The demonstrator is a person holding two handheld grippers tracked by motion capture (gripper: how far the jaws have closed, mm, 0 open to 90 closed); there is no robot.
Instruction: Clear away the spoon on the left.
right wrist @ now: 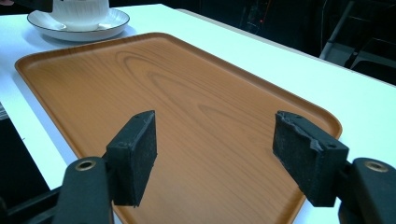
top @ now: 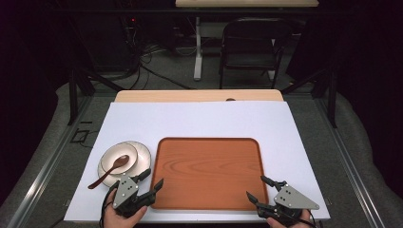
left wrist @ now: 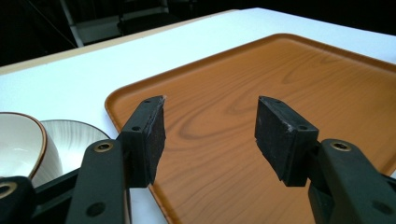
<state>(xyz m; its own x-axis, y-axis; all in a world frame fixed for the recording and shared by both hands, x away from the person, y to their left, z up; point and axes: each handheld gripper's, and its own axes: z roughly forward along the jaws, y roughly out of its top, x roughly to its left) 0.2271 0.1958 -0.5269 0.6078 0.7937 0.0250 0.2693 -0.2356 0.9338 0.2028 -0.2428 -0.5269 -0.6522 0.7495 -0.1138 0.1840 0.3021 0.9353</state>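
1. Jaws are held wide apart on the left gripper, and nothing is caught between the pads.
2. Wide jaws are also seen on the right gripper, with nothing between them either.
3. Both grippers are kept at the near edge of the table, one at each near corner of the tray.
4. The wooden tray is laid flat in the middle of the white tabletop, its long side running left to right, and its surface is bare.
5. Over the tray's near left corner the left gripper's jaws are poised; the near right corner is framed by the right gripper's jaws.
6. Just left of the tray, a bowl is seated on a saucer, apart from the tray's rim.
7. A brown spoon is rested in the bowl, its handle pointed near and left.
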